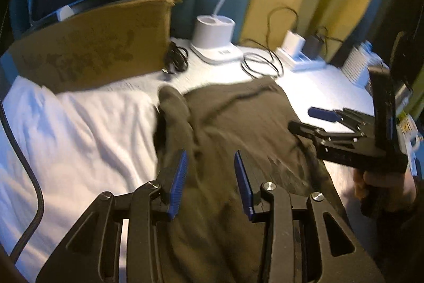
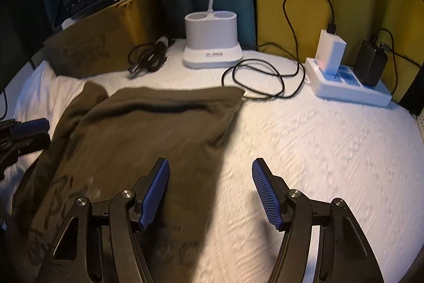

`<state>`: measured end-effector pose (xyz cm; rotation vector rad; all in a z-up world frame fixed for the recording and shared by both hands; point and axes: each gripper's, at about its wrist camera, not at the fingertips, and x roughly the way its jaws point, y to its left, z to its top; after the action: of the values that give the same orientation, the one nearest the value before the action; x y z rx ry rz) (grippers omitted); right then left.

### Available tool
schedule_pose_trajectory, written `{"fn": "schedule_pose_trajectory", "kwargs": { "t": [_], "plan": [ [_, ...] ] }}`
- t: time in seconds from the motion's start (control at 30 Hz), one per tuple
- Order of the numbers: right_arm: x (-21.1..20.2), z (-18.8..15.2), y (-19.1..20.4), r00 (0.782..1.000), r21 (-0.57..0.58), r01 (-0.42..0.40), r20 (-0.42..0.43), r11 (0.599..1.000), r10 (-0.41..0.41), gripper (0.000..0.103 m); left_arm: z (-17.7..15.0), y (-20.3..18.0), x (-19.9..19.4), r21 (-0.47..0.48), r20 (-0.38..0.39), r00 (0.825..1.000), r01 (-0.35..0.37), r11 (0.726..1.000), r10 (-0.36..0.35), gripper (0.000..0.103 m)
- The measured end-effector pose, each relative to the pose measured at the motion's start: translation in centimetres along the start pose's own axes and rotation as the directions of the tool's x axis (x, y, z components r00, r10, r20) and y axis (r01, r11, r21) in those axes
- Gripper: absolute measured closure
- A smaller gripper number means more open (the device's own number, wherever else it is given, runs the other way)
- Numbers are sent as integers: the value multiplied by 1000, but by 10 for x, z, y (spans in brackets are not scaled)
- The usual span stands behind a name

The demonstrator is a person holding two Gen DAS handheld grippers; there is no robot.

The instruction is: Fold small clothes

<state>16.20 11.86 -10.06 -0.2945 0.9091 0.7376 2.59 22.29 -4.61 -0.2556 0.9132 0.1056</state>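
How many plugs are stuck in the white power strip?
2: a white charger stands near the power strip's left end, and a black adapter stands on its right part. No others are visible.

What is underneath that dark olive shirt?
The olive shirt lies on a white textured cover, overlapping a white cloth on one side. Anything directly beneath it is hidden.

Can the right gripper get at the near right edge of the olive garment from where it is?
Probably yes. The right gripper is open and empty just above the olive garment, whose right edge lies bare on the white bedding; nothing blocks it.
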Motion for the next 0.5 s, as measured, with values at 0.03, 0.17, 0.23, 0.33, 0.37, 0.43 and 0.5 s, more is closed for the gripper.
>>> {"fn": "schedule_pose_trajectory", "kwargs": {
  "t": [0.03,0.17,0.23,0.33,0.37,0.43,0.5],
  "plan": [
    [-1,-3,1,1000,2,2,-1,1000,-2,36,-4,-2,-1,2,-5,1000,3,1000,-3,66],
    [-3,-19,1,999,5,27,-20,1000,-27,36,-23,-8,2,16,-46,999,-13,1000,13,66],
    [-5,-24,0,999,14,33,-25,999,-32,36,-33,-7,6,31,-66,997,-47,998,49,66],
    [-13,-33,-2,999,21,41,-21,999,-41,36,-44,-4,5,34,-70,994,-76,997,78,66],
    [-17,-37,-2,999,22,43,-19,999,-43,36,-46,-4,2,33,-68,994,-80,996,82,66],
    [-21,-41,-3,999,21,48,-15,999,-48,36,-50,-5,-6,33,-60,994,-89,995,91,66],
    [-28,-47,-2,999,21,49,-10,999,-49,36,-53,-6,-13,24,-49,994,-95,995,96,66]
  ]
}}
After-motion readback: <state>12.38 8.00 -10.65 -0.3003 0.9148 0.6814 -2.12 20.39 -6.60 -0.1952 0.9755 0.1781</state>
